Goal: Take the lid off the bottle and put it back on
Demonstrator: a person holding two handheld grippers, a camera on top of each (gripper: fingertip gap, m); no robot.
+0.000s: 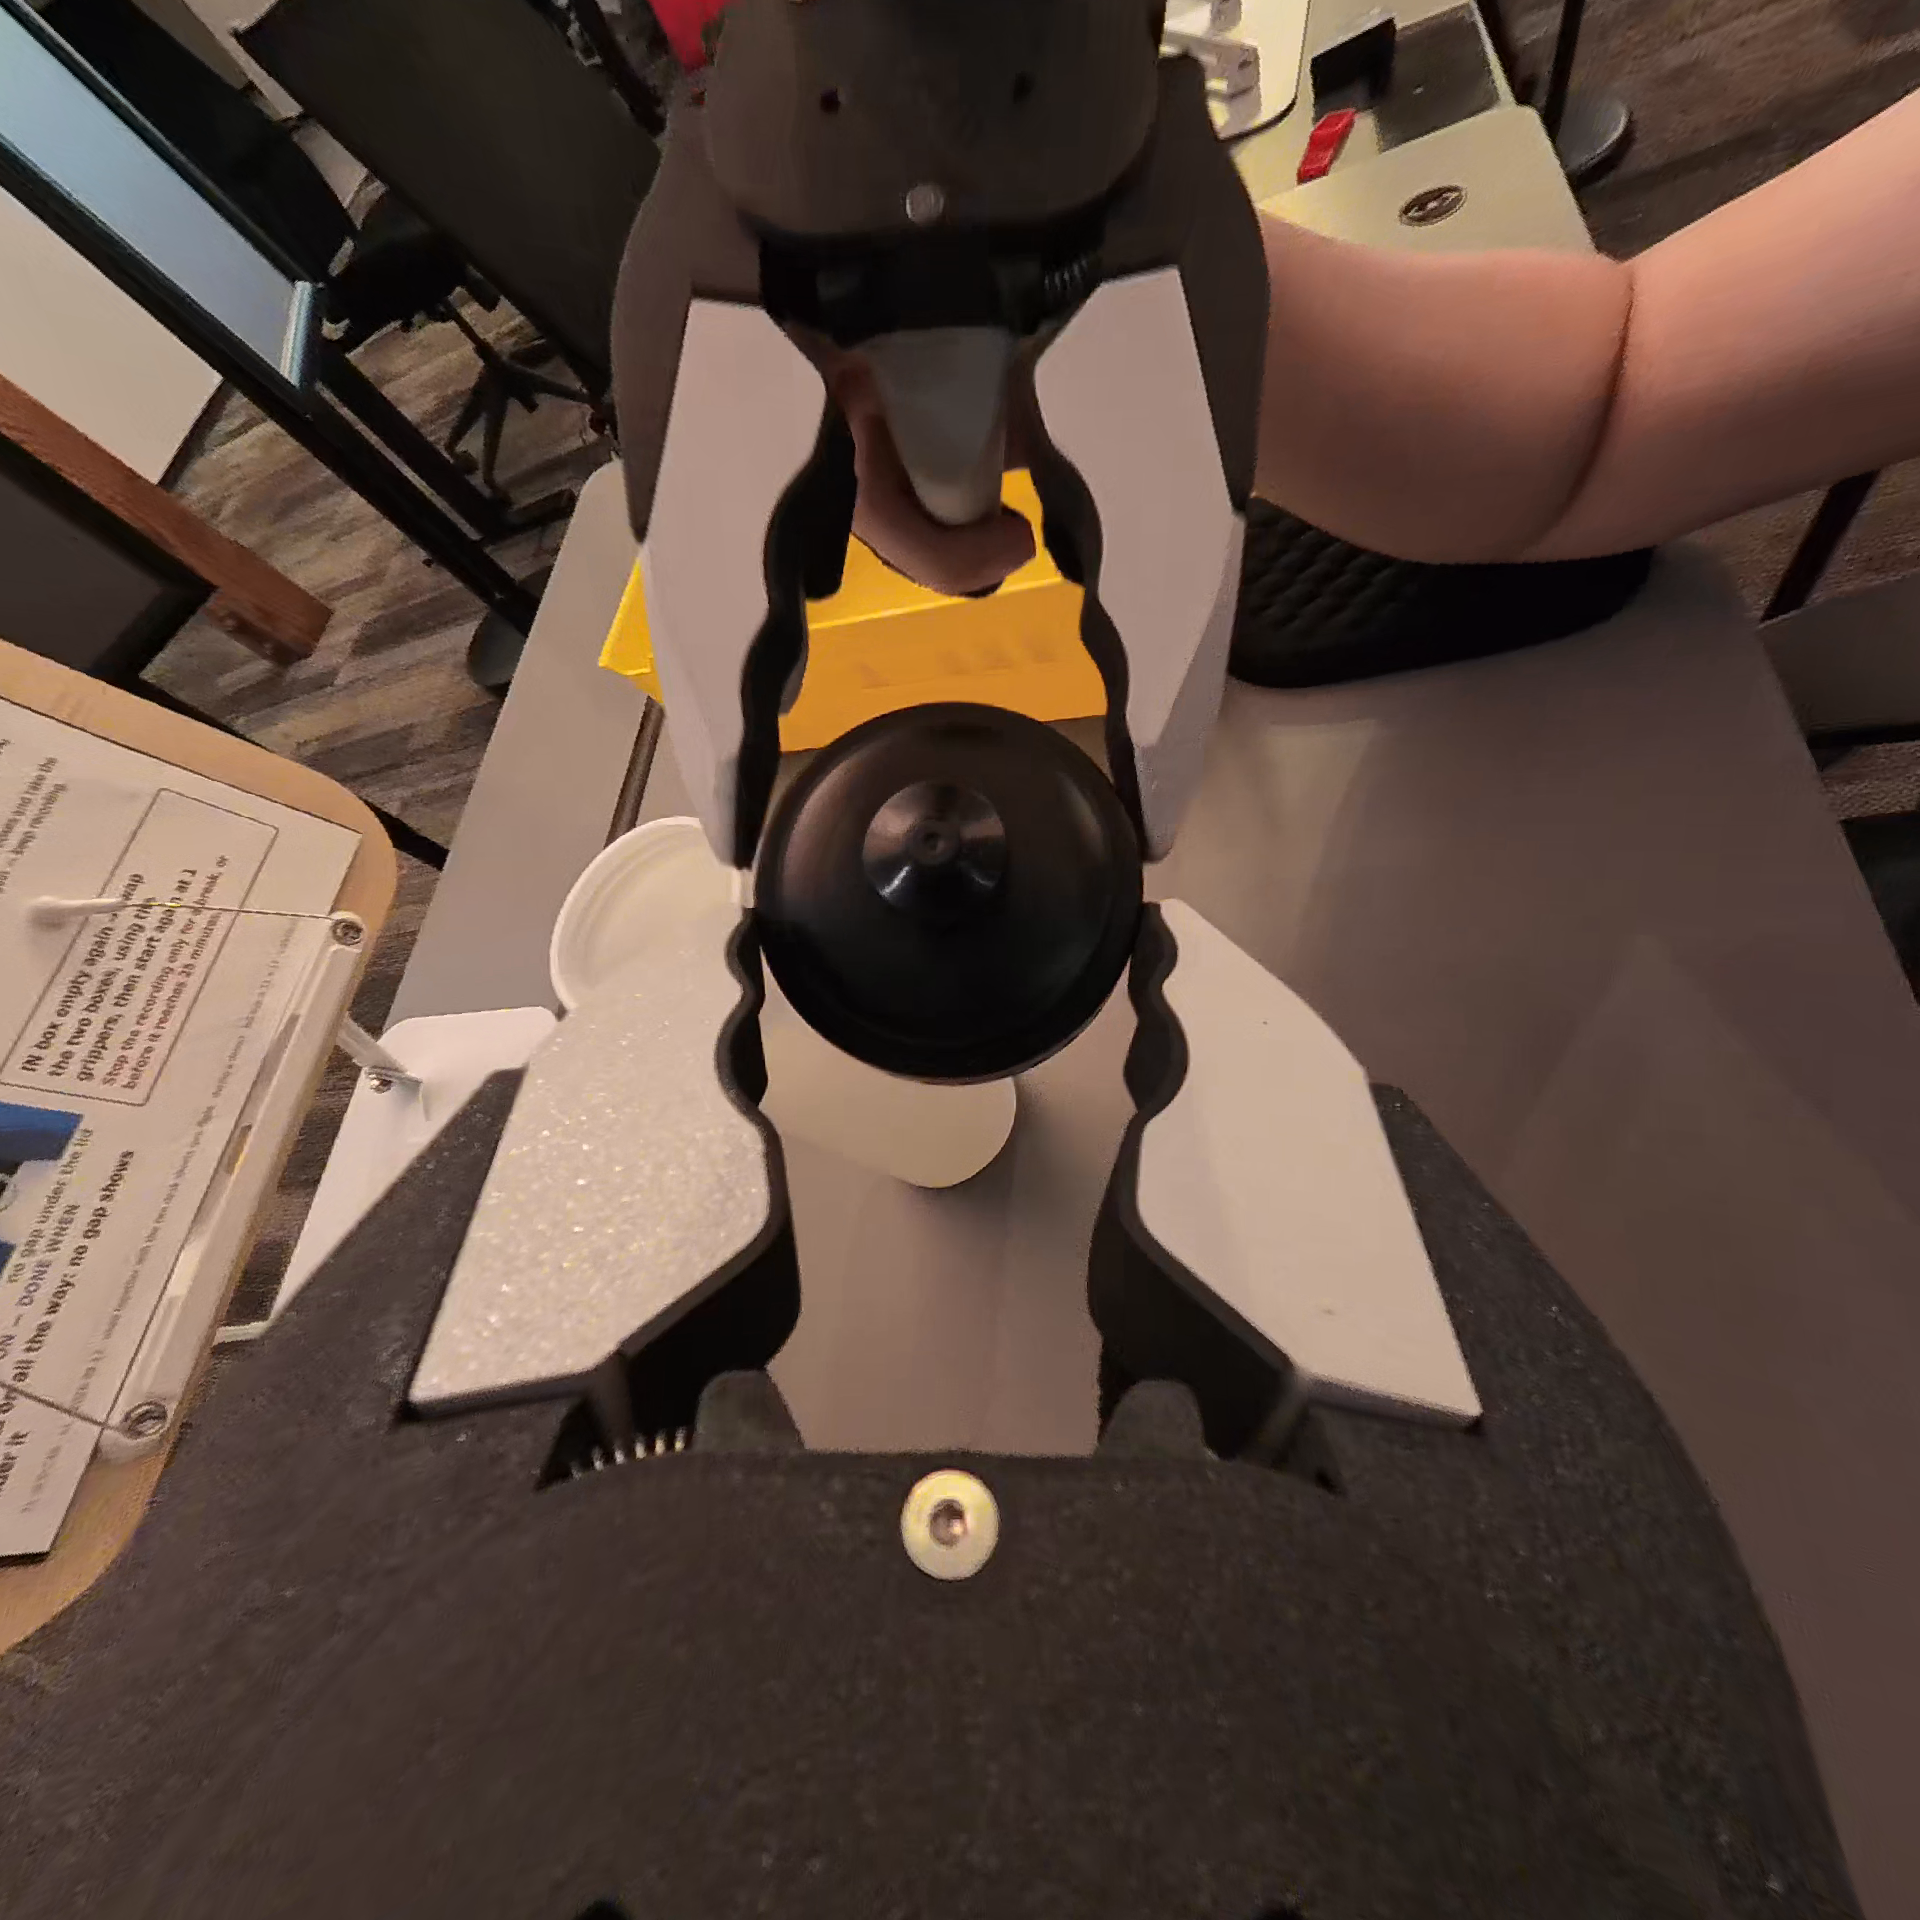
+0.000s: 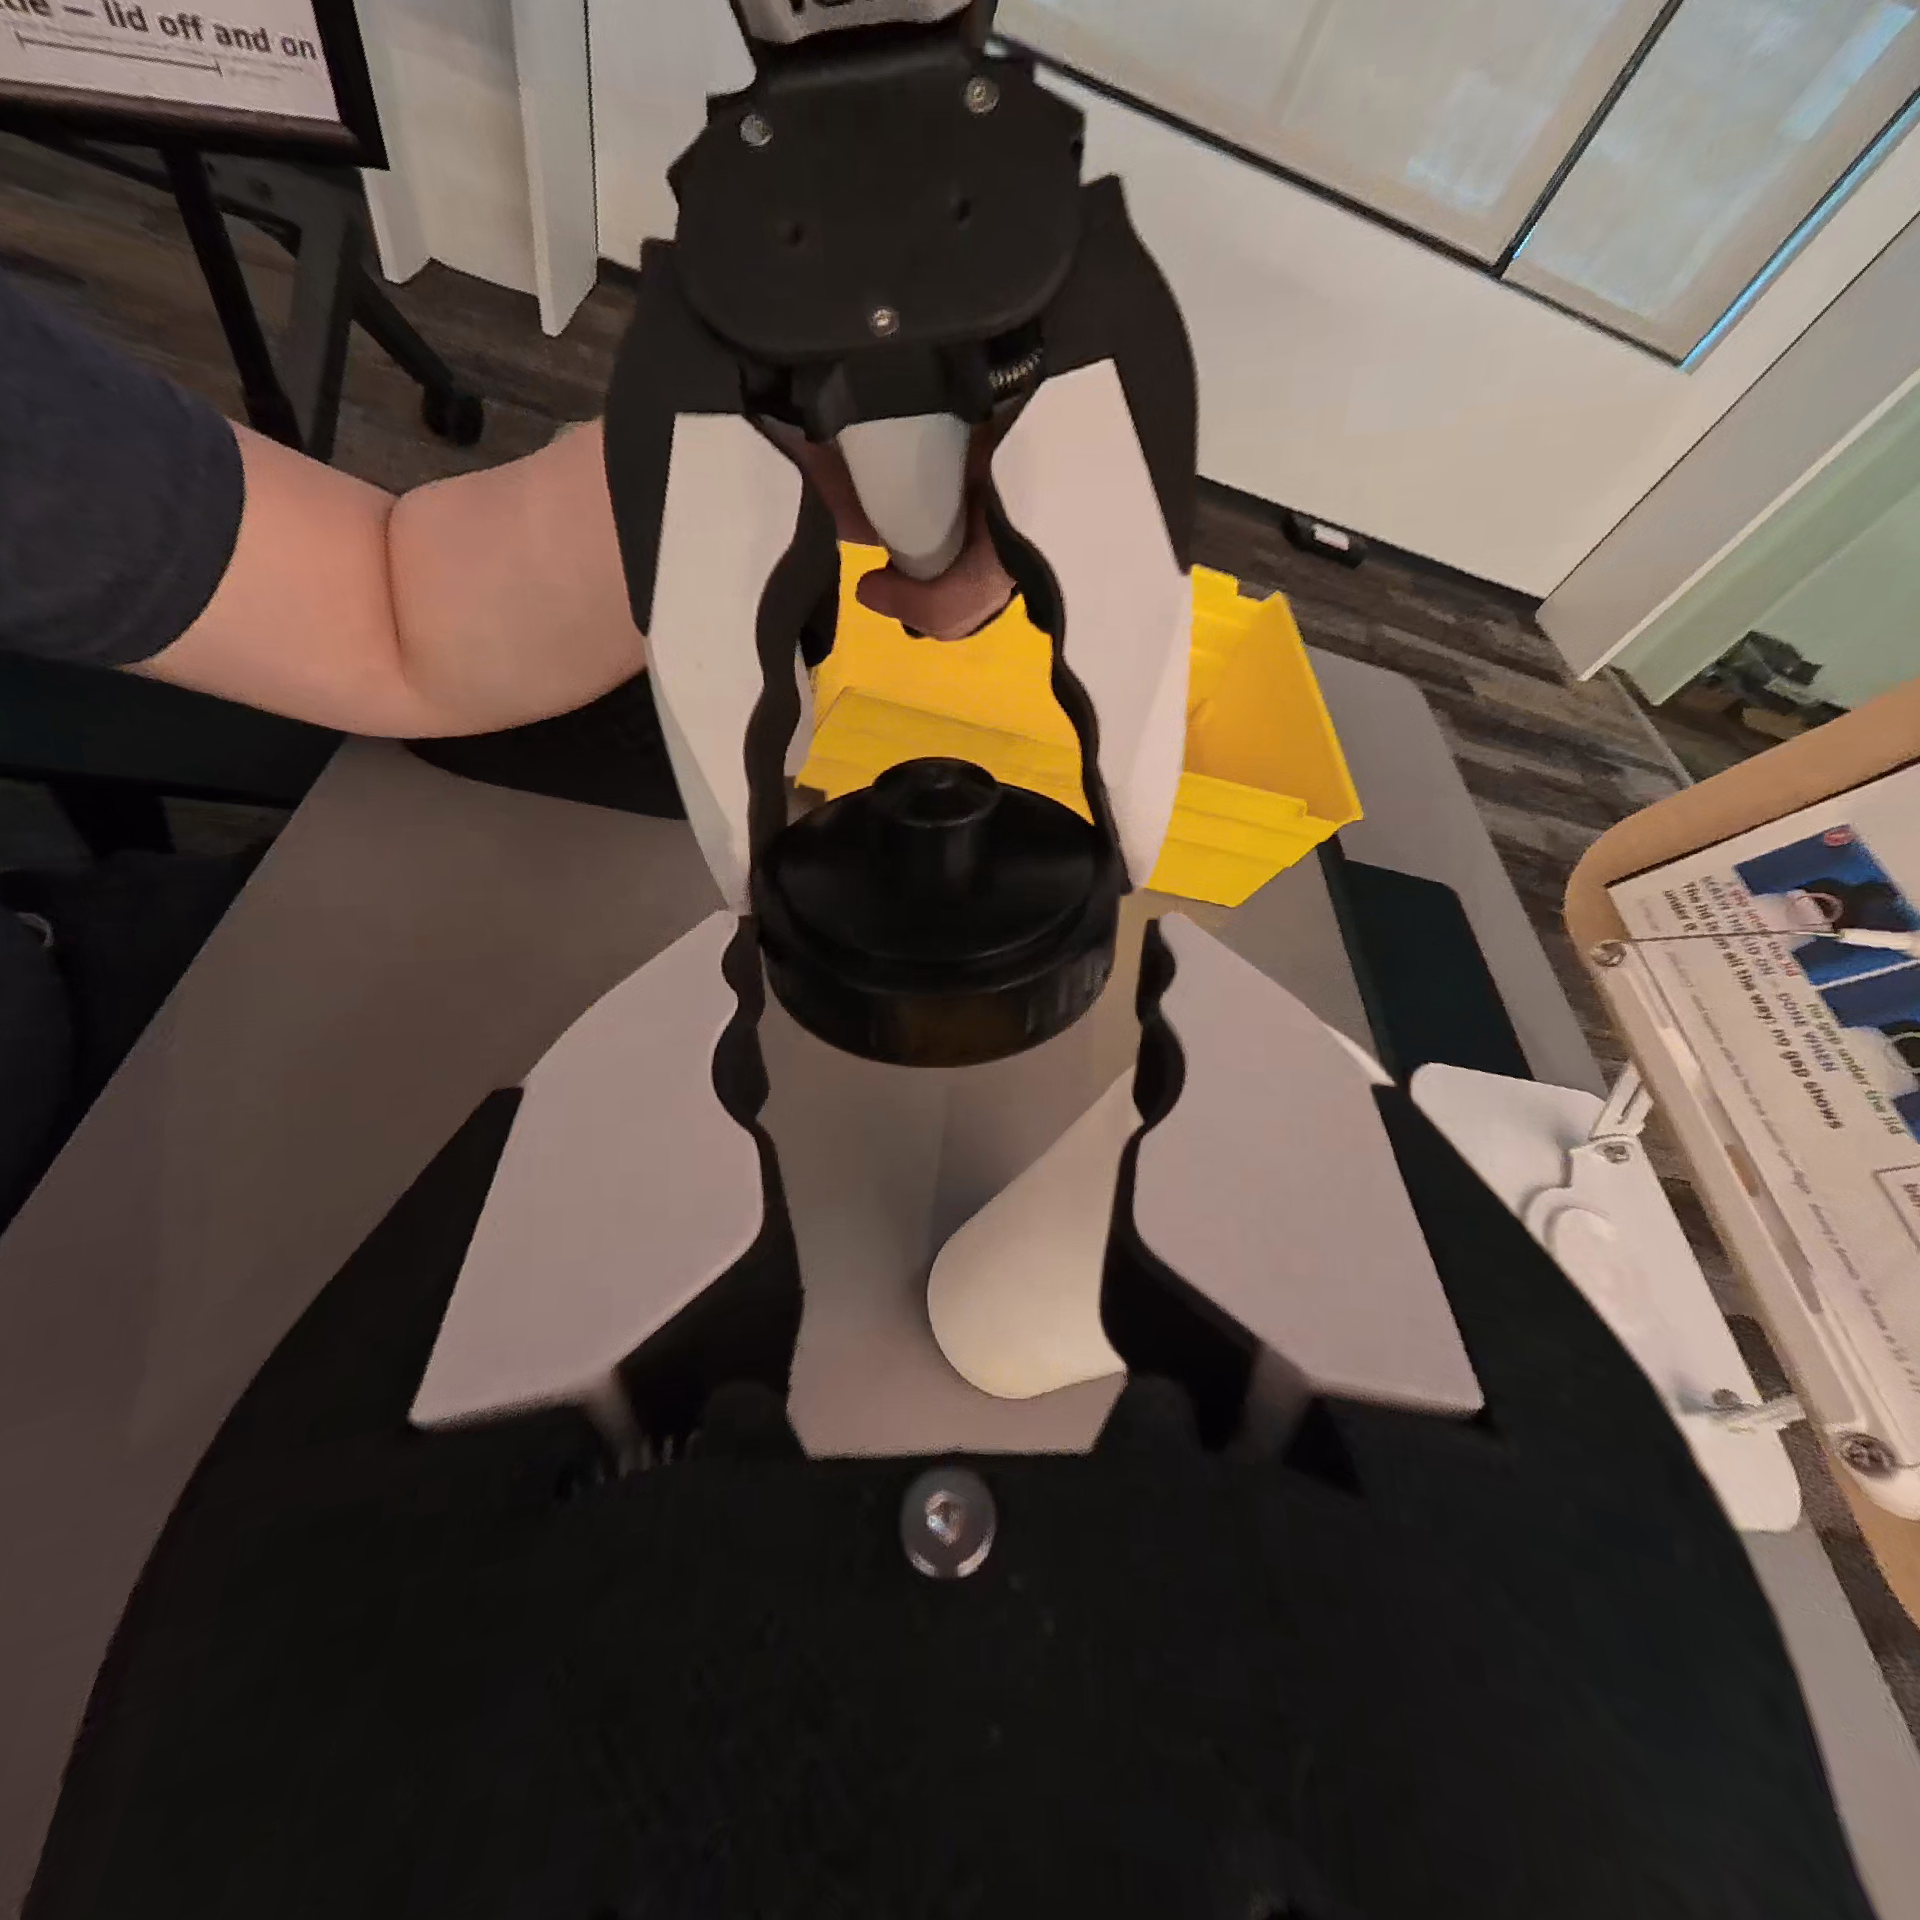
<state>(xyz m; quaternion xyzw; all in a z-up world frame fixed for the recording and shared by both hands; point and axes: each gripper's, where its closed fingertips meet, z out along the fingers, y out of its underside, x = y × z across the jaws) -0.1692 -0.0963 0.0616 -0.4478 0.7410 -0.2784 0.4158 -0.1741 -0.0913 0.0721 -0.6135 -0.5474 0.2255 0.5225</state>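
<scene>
Fingers of both grippers around black lid (image 1: 940, 894) on white bottle (image 1: 940, 1138)

Floor (image 2: 1403, 613): dark mottled carpet.
Walls (image 2: 1351, 364): white, at 12 o'clock.
Window (image 2: 1558, 114): dark-framed glass panels, 1 o'clock.
Worktop (image 1: 1455, 935): grey.
Chair (image 1: 436, 208): dark office chair, 11 o'clock.

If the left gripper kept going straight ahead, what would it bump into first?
The black lid on the white bottle. It already sits between the left gripper fingertips, which look close to touching it. Right behind comes the right gripper, facing the other way.
</scene>
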